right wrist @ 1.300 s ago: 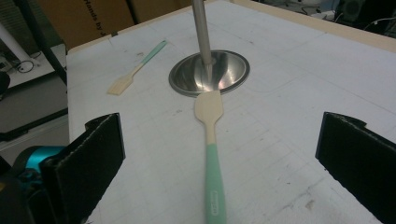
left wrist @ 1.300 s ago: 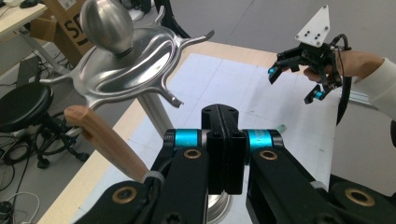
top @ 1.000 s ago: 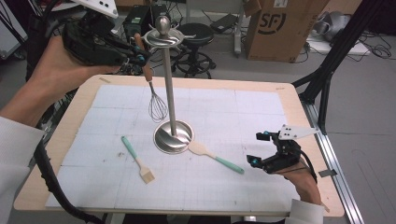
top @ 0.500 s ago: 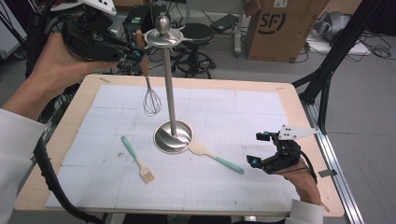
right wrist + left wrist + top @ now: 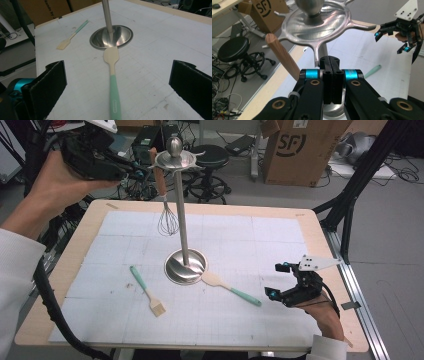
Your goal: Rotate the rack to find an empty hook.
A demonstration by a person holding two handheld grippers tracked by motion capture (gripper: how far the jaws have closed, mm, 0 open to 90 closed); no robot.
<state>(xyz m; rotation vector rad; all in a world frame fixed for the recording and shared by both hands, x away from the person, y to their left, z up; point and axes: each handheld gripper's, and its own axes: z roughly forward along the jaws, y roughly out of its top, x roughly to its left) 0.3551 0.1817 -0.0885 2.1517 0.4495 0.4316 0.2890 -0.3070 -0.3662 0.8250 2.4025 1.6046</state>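
The whisk (image 5: 167,212) hangs upright beside the pole of the metal stand (image 5: 181,220), its wooden handle (image 5: 283,56) tilted up against one of the prongs of the stand's top disc (image 5: 317,23), its wire head well above the table (image 5: 310,235). The left gripper (image 5: 131,170) is held high at the stand's top, just beside the handle; in the left gripper view its jaws are pressed together with nothing between them, and whether any part of it touches the handle is hard to tell. At the foot of the stand, a spatula (image 5: 230,288) with a green handle lies with its pale blade touching the round base, and a brush (image 5: 148,291) lies near on the other side. The right gripper (image 5: 280,282) rests low near the table's right edge, jaws spread wide apart, pointing at the spatula.
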